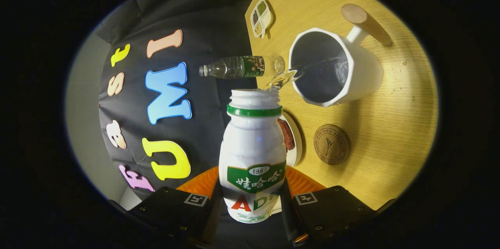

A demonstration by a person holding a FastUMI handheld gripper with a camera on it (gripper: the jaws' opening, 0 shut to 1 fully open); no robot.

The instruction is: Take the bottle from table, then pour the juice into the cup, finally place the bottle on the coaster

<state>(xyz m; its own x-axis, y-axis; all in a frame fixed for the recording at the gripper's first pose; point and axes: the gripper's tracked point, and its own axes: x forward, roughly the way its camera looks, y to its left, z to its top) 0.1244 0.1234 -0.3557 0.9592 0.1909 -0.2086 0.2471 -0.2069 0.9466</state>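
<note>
Claw (252,202) clamping tilted bottle (252,151), cup (332,67) beyond, coaster (331,144) beside, possibly pouring.

My gripper (252,202) was black and blocky, with small screws, a square black-and-white marker on each finger, and orange behind them.

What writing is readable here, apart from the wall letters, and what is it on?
"1987": white bottle, gripped between the gripper's fingers.
"AD": same bottle, lower down.
Coaster: ring of letters, too small.
Clear bottle's label: too blurred.
</note>
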